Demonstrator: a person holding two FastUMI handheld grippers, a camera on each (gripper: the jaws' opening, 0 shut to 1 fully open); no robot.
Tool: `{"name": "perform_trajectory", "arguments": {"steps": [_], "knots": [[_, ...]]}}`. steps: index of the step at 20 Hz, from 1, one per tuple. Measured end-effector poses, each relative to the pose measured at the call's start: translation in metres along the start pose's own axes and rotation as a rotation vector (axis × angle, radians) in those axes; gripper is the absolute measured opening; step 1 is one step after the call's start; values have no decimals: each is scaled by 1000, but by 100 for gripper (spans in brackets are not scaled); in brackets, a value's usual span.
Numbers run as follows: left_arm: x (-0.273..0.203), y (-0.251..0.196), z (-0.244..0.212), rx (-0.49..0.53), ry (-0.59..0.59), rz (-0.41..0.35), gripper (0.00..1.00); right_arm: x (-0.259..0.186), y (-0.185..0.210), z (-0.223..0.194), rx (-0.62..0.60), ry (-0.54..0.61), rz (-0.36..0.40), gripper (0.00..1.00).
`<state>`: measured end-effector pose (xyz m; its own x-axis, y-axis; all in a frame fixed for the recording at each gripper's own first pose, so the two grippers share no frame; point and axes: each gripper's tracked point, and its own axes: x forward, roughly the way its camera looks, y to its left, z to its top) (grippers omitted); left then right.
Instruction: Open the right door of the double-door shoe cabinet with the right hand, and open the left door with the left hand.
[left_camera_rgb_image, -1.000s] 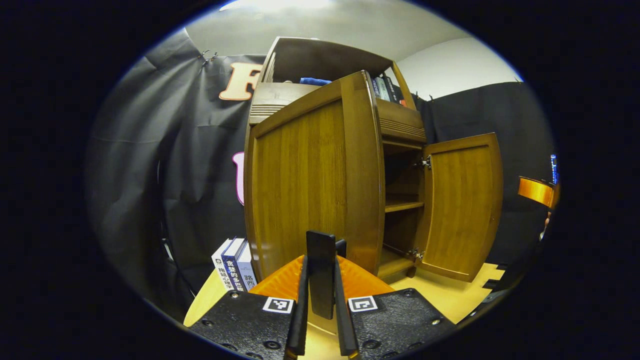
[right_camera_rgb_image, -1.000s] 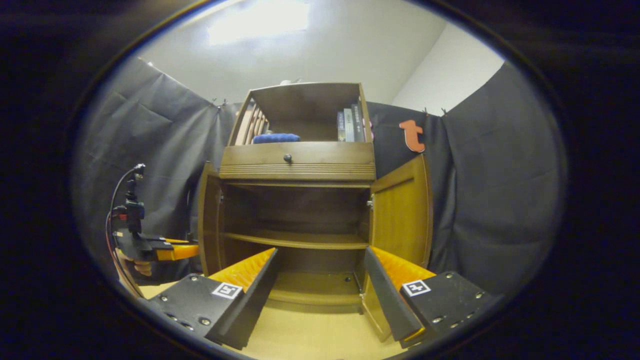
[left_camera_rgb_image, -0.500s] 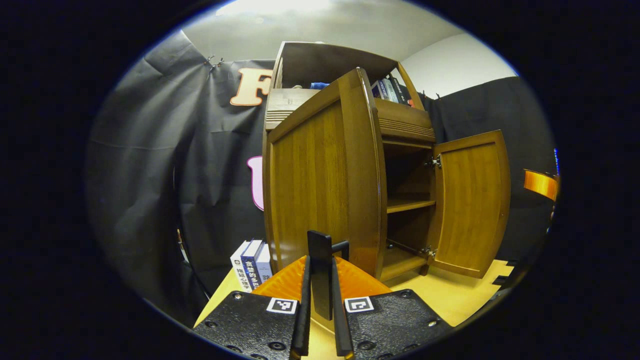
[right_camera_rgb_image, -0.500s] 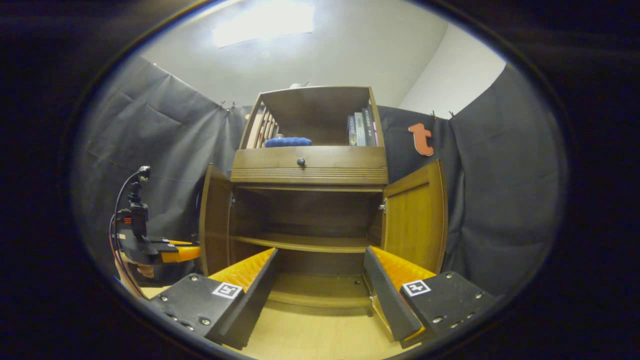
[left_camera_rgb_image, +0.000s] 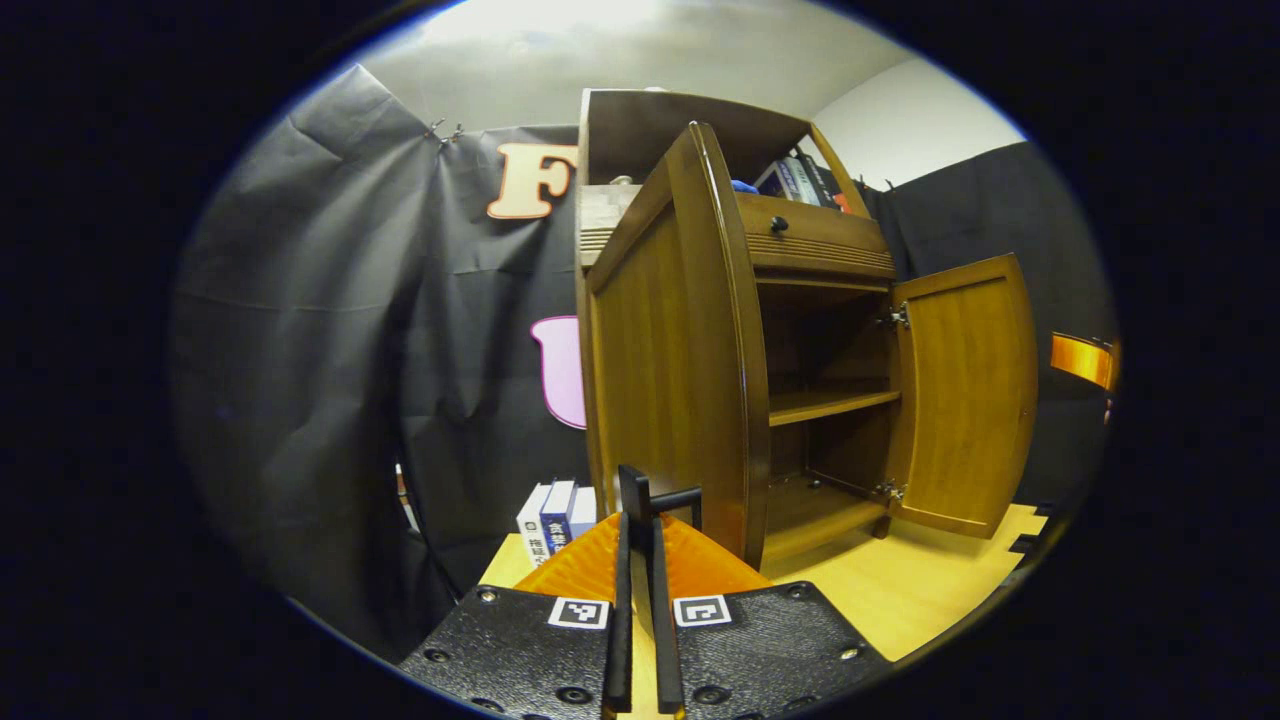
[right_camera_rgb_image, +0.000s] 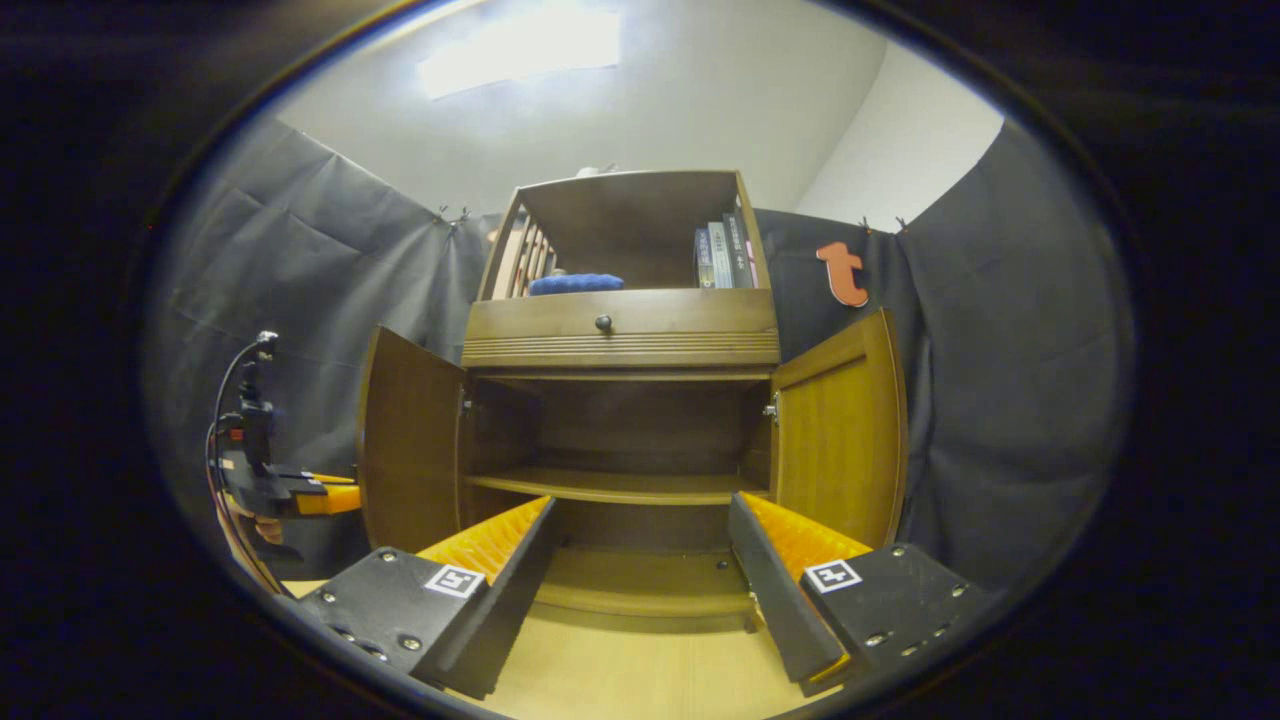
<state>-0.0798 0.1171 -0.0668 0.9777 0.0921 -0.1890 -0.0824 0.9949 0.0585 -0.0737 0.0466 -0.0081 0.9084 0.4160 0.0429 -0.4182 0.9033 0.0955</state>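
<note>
Before the shoe cabinet (right_camera_rgb_image: 620, 340), we see left door (left_camera_rgb_image: 665, 360) and right door (right_camera_rgb_image: 840, 440) swung wide, our left gripper (left_camera_rgb_image: 637, 560) clenched on the left door's handle (left_camera_rgb_image: 672, 497), our right gripper (right_camera_rgb_image: 640, 560) released

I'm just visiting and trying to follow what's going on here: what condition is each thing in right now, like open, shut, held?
Left wooden cabinet door: swung wide open, its dark handle clamped.
Right wooden cabinet door: wide open, untouched.
Small drawer with dark round knob: shut.
Left gripper: shut on the door handle.
Right gripper: open, holding nothing.
Lower cabinet shelf: bare.
</note>
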Motion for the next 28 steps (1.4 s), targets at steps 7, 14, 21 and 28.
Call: {"name": "perform_trajectory", "arguments": {"steps": [7,14,21,28], "knots": [[-1,55,-6,3,-3,38,5,2,12,2,-5,-3,15,100],[0,66,-4,-75,10,-135,5,5,15,6,-7,-4,10,100],[-3,65,-4,-93,29,-192,6,3,14,10,-14,-6,0,100],[-12,59,-7,-74,28,-176,6,4,14,5,-11,7,6,99]]}}
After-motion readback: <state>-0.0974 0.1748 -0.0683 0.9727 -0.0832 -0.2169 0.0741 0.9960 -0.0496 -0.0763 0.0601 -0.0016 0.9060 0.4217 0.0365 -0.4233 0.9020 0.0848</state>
